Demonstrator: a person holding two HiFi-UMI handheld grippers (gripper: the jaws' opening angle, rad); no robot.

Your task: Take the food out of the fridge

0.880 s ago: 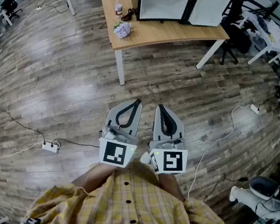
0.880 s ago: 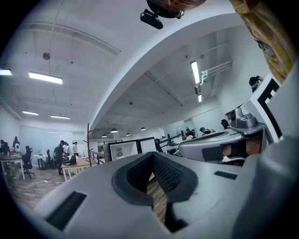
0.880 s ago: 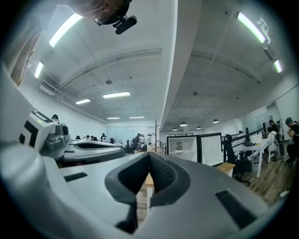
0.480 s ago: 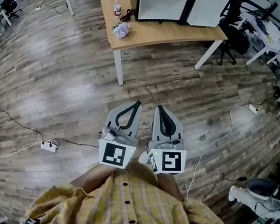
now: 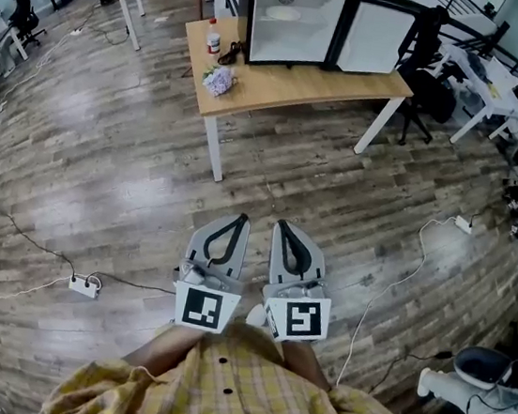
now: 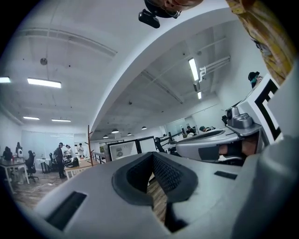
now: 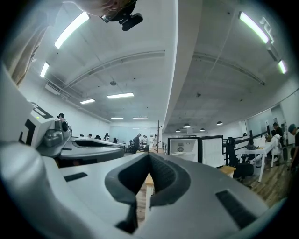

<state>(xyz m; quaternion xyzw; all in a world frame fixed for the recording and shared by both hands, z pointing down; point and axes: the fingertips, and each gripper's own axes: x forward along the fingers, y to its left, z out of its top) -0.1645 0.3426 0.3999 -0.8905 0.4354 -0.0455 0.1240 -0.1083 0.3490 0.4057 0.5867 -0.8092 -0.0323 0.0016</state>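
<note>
A small fridge (image 5: 293,21) stands on a wooden table (image 5: 295,75) far ahead, its door (image 5: 376,37) swung open to the right. On a shelf inside lies a pale plate of food (image 5: 283,12). Both grippers are held side by side close to my body, level, well short of the table. The left gripper (image 5: 241,218) is shut with nothing in it, its jaws meeting at the tip (image 6: 152,156). The right gripper (image 5: 280,223) is shut and empty too, jaws closed together (image 7: 148,156). From the right gripper view the fridge (image 7: 182,149) appears beyond the jaws.
On the table's left end stand a bottle (image 5: 213,36) and a bunch of pale flowers (image 5: 220,80). A power strip (image 5: 84,283) and cables lie on the wood floor at left, a white cable (image 5: 402,268) at right. A black chair (image 5: 437,78) stands beside the table.
The view has lifted: the whole fridge and its open door now show, and table and grippers sit slightly lower and further left. Both grippers stay shut, side by side.
</note>
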